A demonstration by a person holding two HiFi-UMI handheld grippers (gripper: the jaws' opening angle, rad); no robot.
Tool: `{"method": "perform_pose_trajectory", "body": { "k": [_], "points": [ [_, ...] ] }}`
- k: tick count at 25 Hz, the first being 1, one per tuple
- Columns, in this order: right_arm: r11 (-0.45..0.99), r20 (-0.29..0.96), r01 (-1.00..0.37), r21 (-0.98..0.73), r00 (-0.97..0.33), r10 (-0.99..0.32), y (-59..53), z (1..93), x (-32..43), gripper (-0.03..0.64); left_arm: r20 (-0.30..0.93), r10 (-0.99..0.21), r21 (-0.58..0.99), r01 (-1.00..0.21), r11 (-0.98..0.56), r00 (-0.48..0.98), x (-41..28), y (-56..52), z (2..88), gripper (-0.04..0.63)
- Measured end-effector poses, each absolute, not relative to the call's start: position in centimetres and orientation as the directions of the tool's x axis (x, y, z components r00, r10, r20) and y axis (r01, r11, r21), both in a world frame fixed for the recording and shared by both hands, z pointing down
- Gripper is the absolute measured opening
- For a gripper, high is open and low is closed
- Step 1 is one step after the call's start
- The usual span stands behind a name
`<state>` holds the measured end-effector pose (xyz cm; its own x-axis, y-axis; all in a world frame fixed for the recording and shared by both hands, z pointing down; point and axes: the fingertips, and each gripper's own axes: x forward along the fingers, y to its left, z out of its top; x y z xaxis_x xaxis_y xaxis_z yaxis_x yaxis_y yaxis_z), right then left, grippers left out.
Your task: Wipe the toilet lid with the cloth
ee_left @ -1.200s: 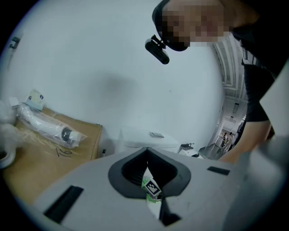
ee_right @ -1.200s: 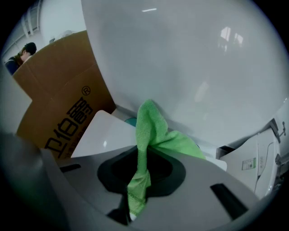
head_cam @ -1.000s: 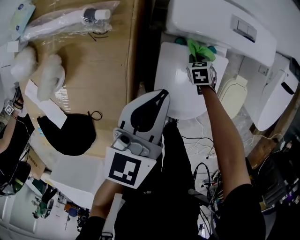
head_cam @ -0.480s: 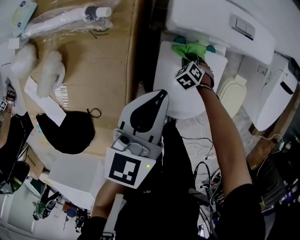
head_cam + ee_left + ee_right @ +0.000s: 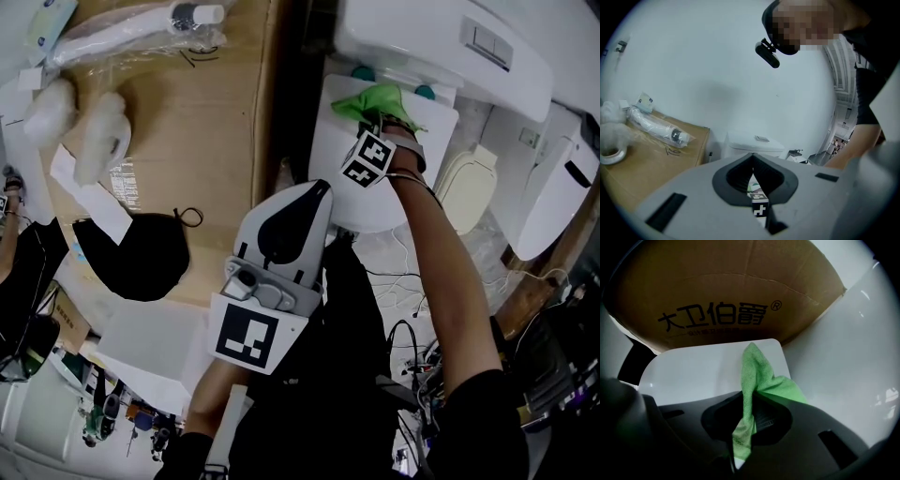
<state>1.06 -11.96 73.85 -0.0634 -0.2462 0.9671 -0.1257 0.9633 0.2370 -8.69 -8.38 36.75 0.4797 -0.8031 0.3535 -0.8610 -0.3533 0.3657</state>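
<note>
1 cloth [image 5: 373, 99] in R gripper [image 5: 385, 122]

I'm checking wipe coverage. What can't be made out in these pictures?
Head view: part of the toilet lid's front edge, hidden by the left gripper.
Head view: the right gripper's jaws, under its marker cube and the cloth.
Left gripper view: nearly all the lid, behind that gripper's body.

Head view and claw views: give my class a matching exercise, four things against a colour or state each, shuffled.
Things:
1. cloth
2. toilet lid
3. left claw
4. cardboard box

Colour or state:
A. white
B. shut, holding nothing
C. green
D. brown

Pairs: 1-C, 2-A, 3-B, 4-D
</note>
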Motion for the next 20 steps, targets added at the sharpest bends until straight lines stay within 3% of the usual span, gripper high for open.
{"method": "perform_pose_trajectory", "body": {
  "k": [20],
  "points": [
    [0.975, 0.977, 0.061, 0.212, -0.043, -0.21, -1.8, 75.1, -0.1, 0.052, 0.354, -0.834, 0.366, -0.883, -0.293, 0.424, -9.1, -2.8, 37.3, 0.002]
  ]
}}
